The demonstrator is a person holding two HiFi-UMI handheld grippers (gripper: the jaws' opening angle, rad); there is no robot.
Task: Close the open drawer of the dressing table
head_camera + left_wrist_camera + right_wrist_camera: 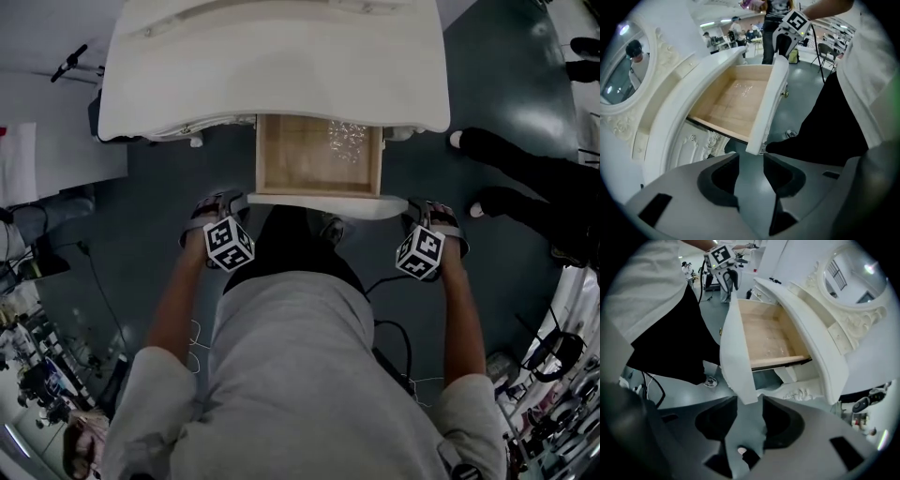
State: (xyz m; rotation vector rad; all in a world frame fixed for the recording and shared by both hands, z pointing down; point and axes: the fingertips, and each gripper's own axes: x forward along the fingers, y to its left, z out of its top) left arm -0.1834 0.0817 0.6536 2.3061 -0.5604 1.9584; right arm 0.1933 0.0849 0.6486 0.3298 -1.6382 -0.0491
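Left tool [750,172] and right tool [744,419] are held jaws apart, nothing gripped, near opposite ends of the open drawer [319,155] of the table [272,66].

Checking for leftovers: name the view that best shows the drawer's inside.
Head view: it looks straight down into the open drawer, showing most of the inside. Both gripper views see it obliquely, from one end.
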